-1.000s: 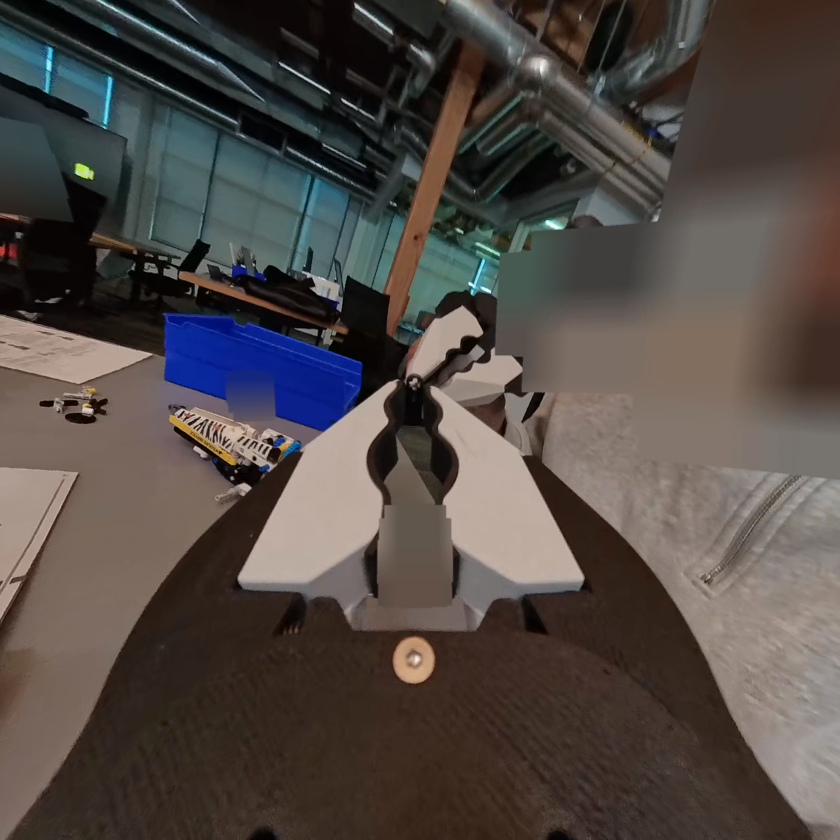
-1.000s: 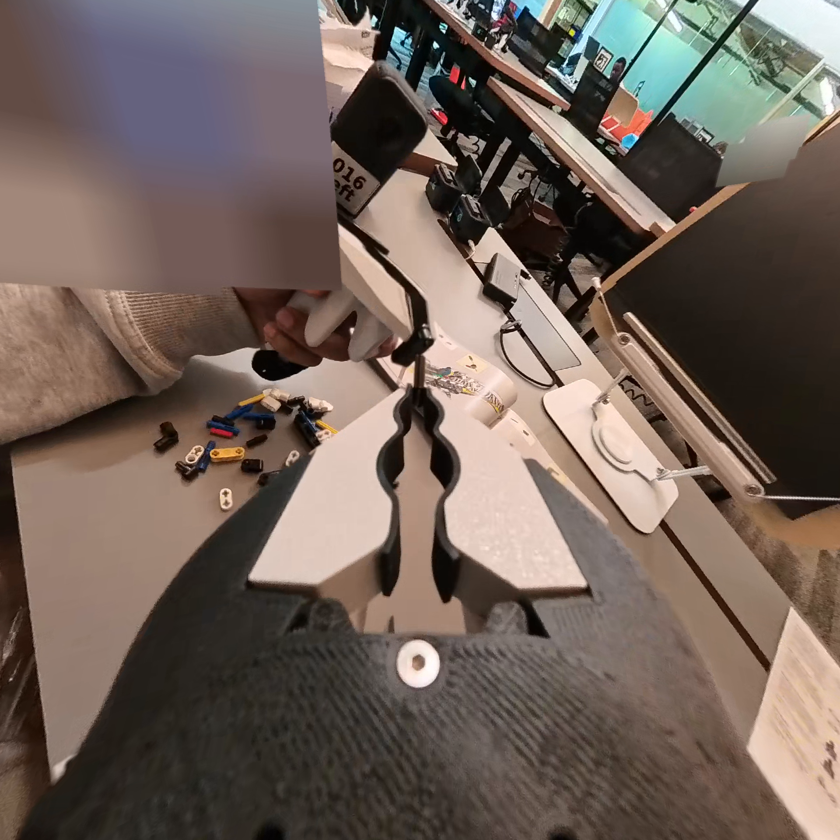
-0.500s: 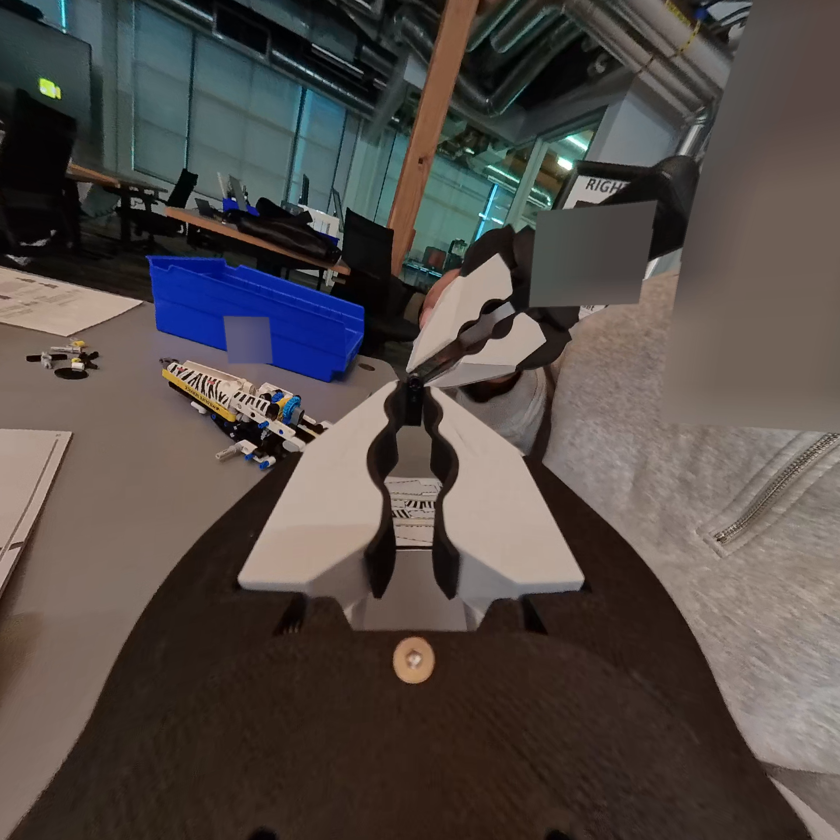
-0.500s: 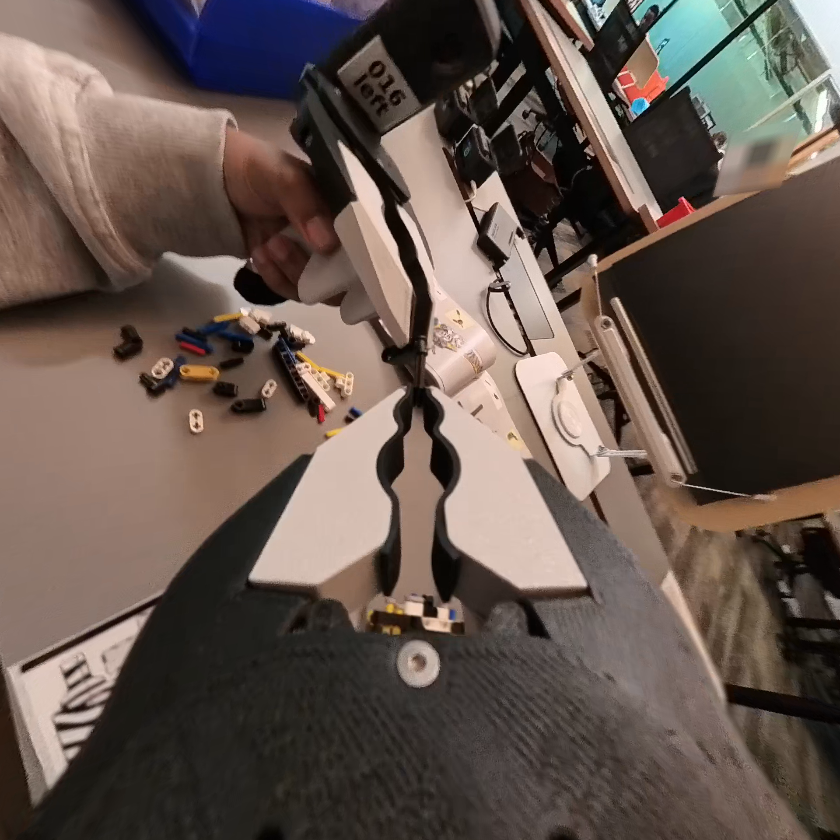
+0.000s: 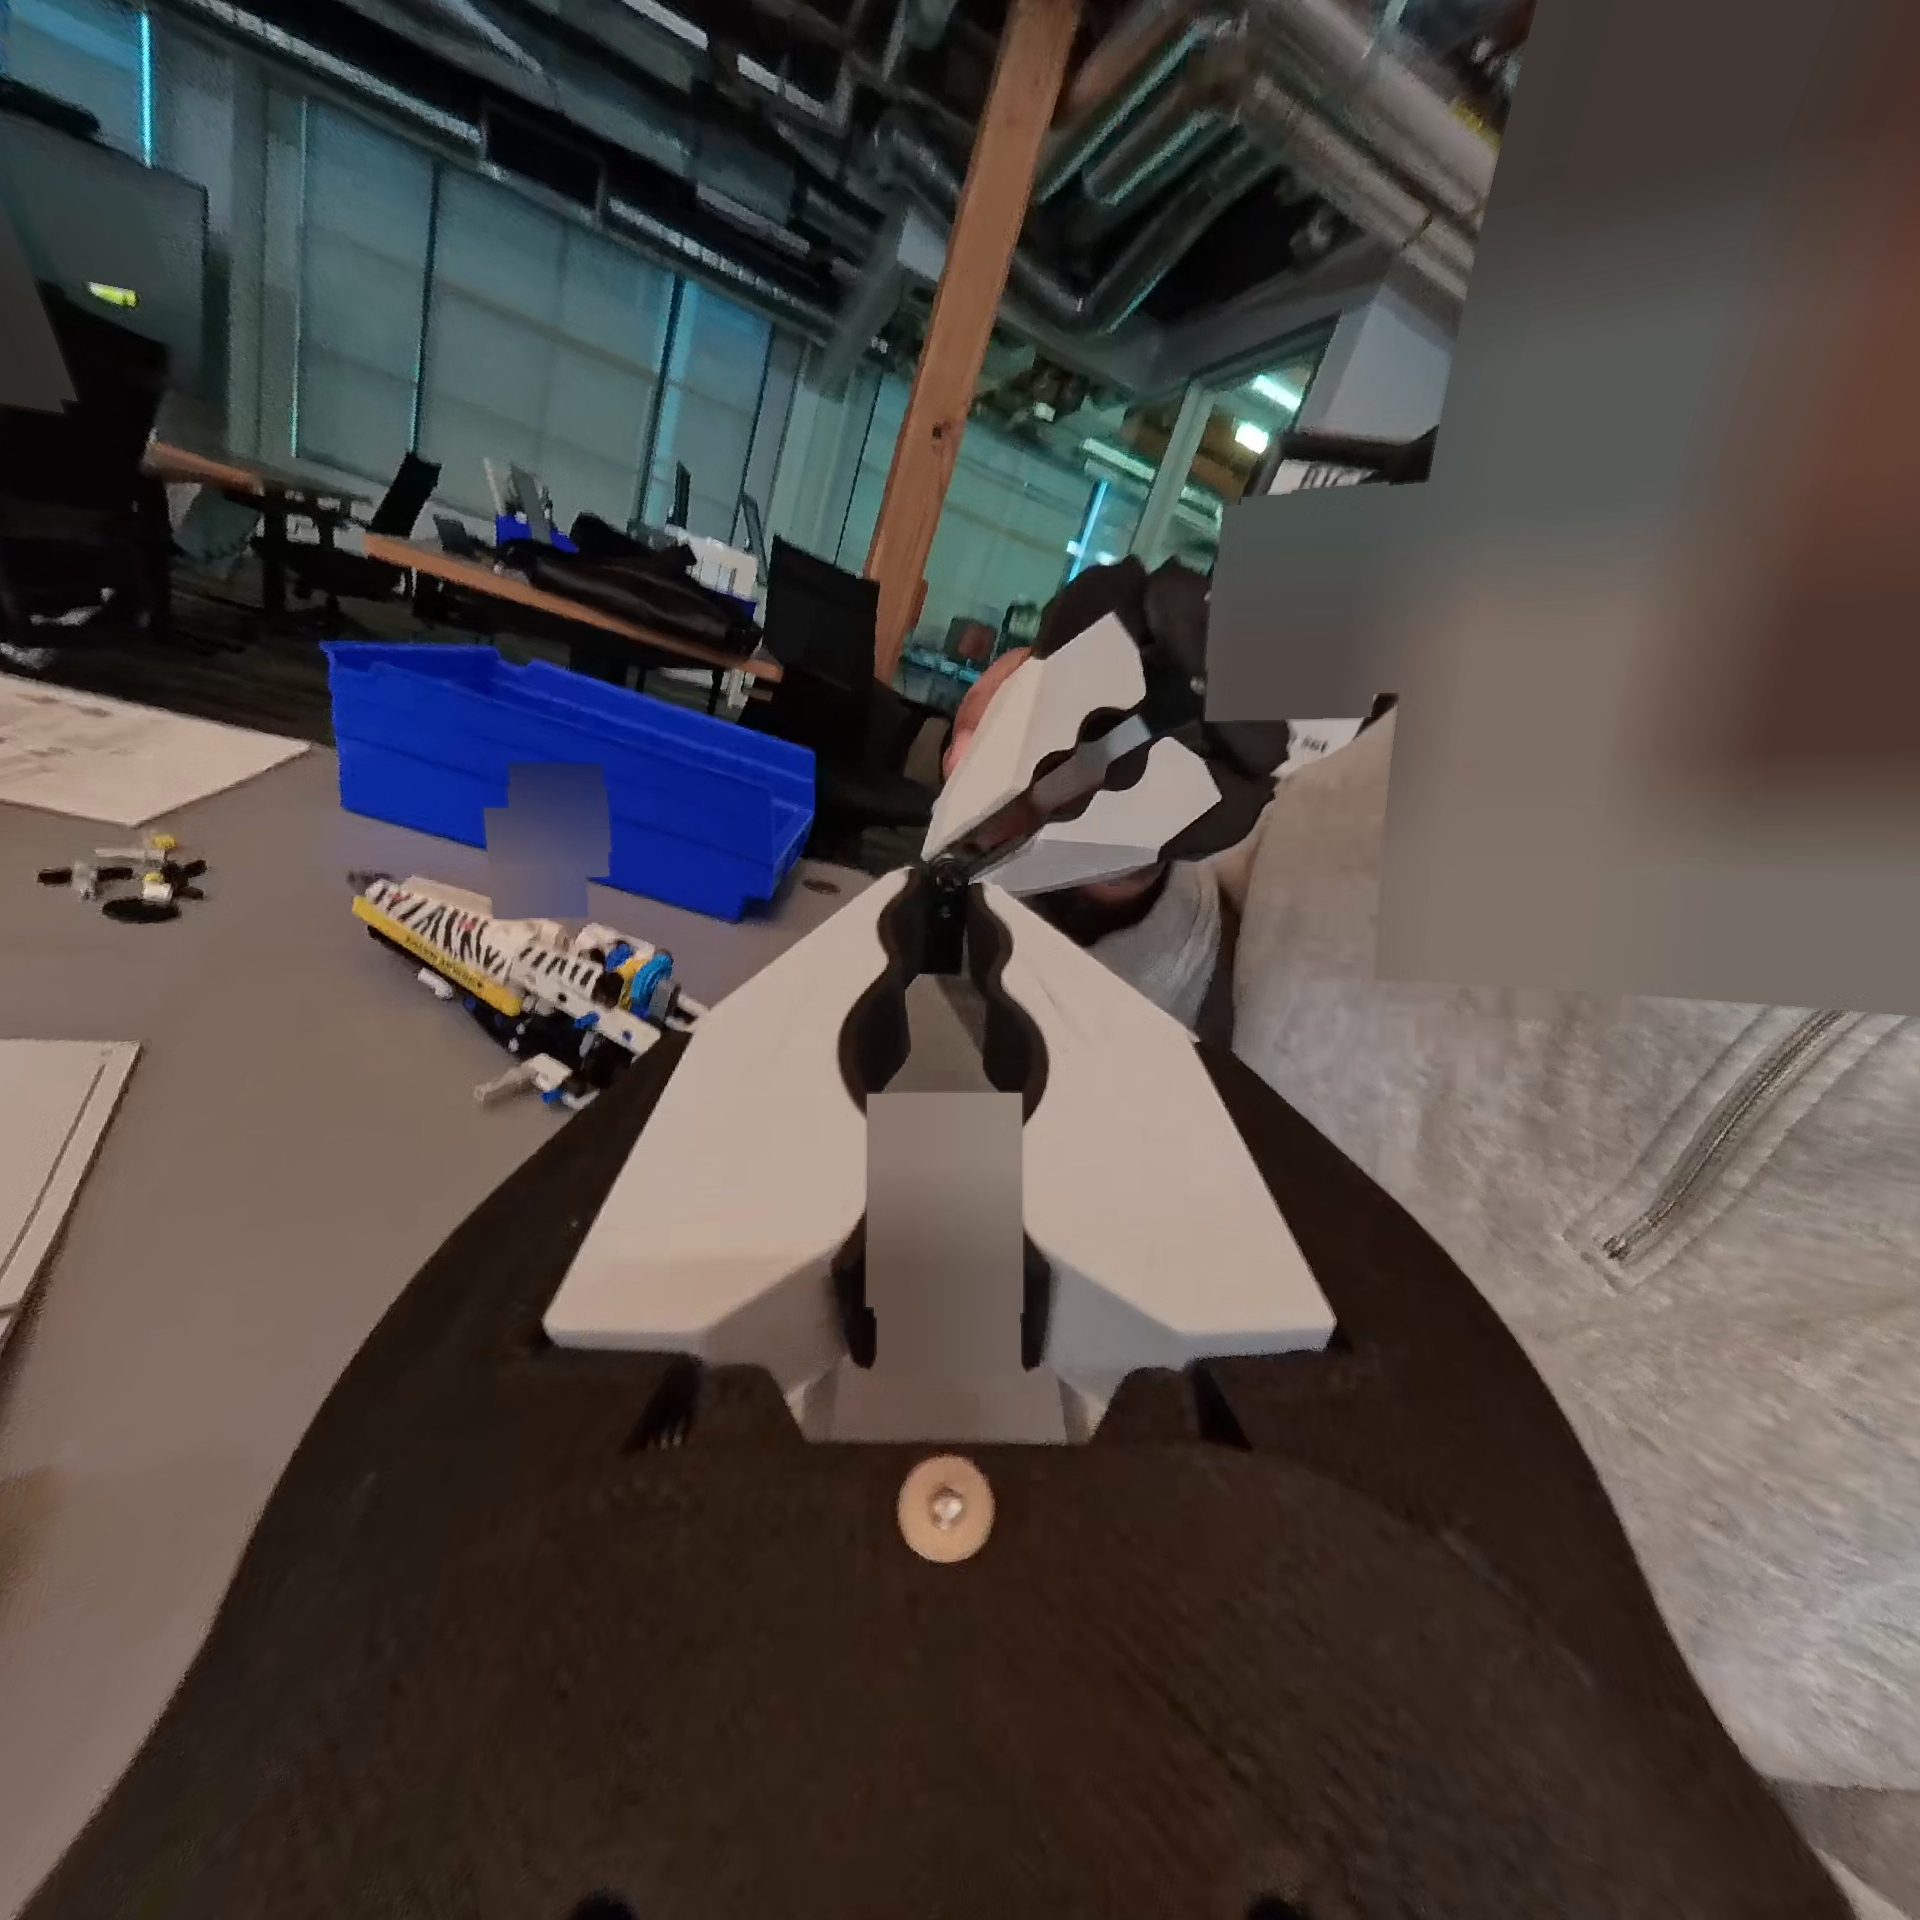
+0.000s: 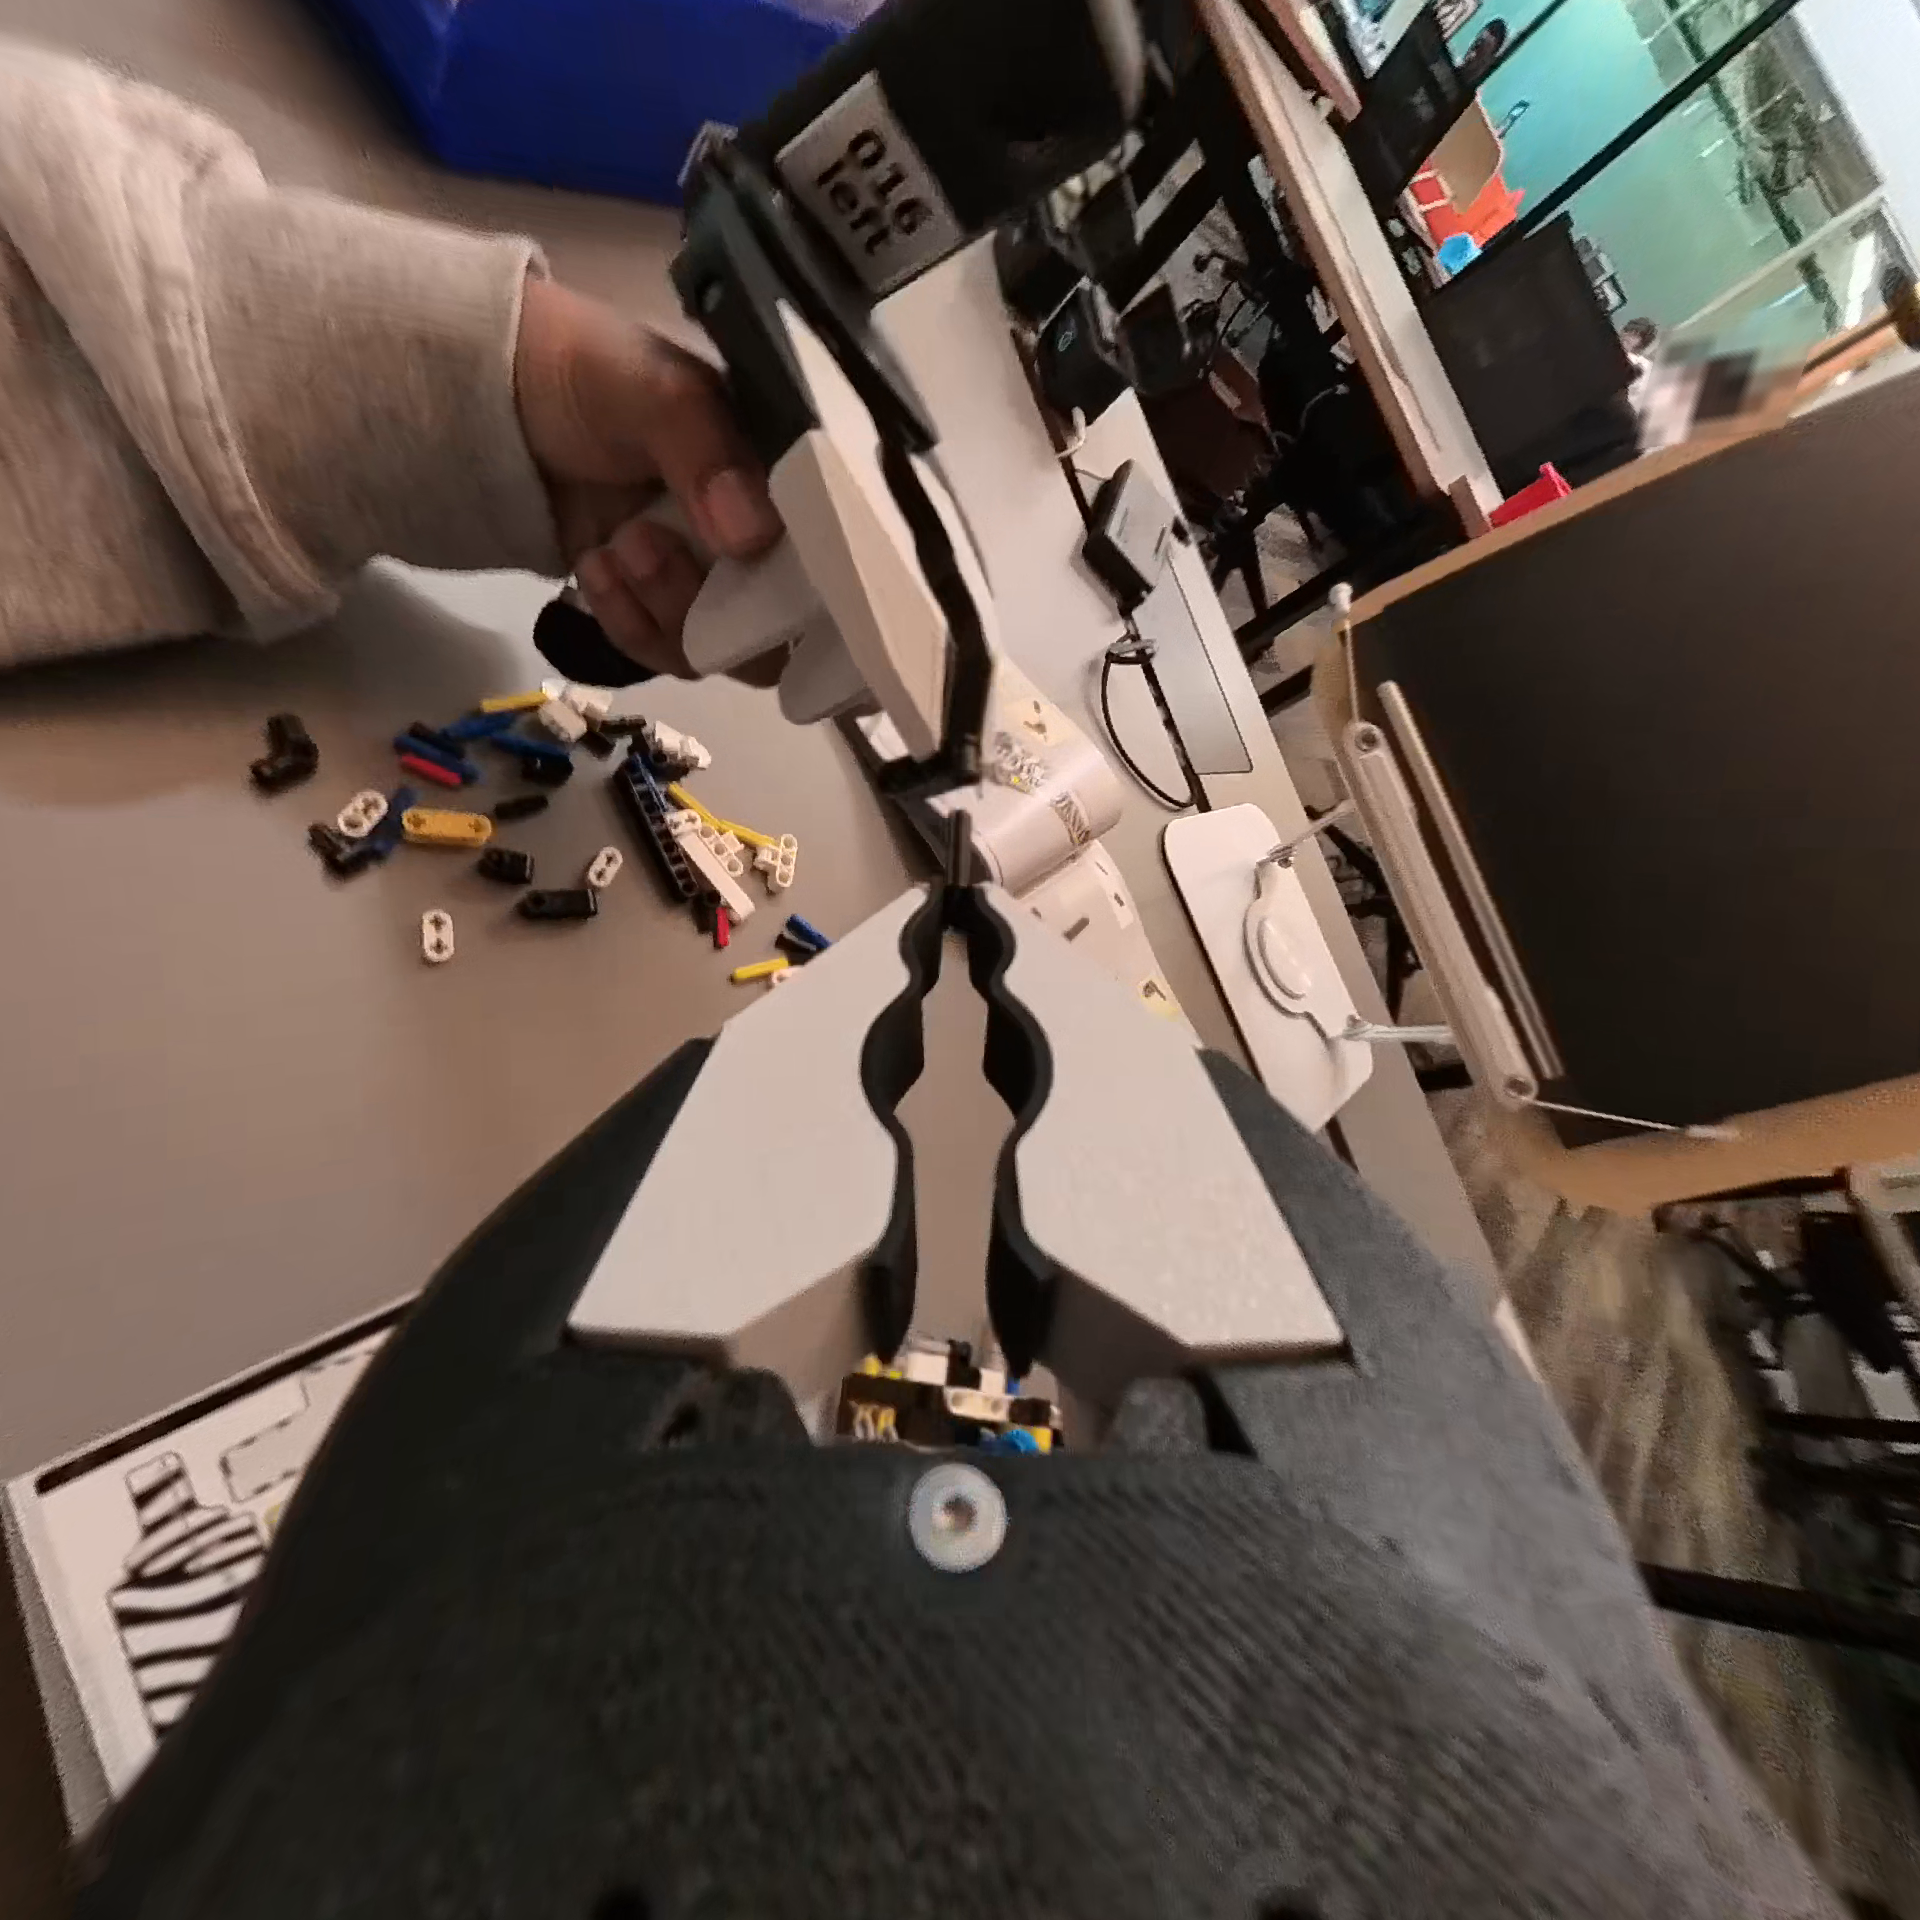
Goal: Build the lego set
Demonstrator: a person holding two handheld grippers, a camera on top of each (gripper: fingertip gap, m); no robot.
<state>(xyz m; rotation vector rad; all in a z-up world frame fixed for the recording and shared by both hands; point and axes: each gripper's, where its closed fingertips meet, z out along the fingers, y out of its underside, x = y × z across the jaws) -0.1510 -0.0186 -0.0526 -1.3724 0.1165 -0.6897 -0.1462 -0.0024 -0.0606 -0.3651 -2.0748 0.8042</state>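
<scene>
My left gripper (image 5: 943,885) is shut on a small black piece (image 5: 943,920), held in the air above the grey table (image 5: 260,1091). My right gripper (image 6: 954,896) is shut on a thin black pin (image 6: 958,847) that sticks out past its tips. The two grippers meet tip to tip. The right gripper comes in from the upper right in the left wrist view (image 5: 940,862). The left gripper comes down from above in the right wrist view (image 6: 940,764), gripped by a hand (image 6: 623,488). A zebra-striped, partly built model (image 5: 520,966) lies on the table.
A blue bin (image 5: 582,769) stands behind the model. Loose pieces (image 6: 582,821) lie scattered under the left gripper, and a few more (image 5: 135,883) at far left. A zebra-striped sheet (image 6: 177,1579), a paper sheet (image 5: 125,748) and a white cup (image 6: 1049,831) are on the table.
Both grippers stay shut and tip to tip. The right wrist view has rolled and tilted down towards the table, and the left gripper fills more of it. The left wrist view has tilted up again.
</scene>
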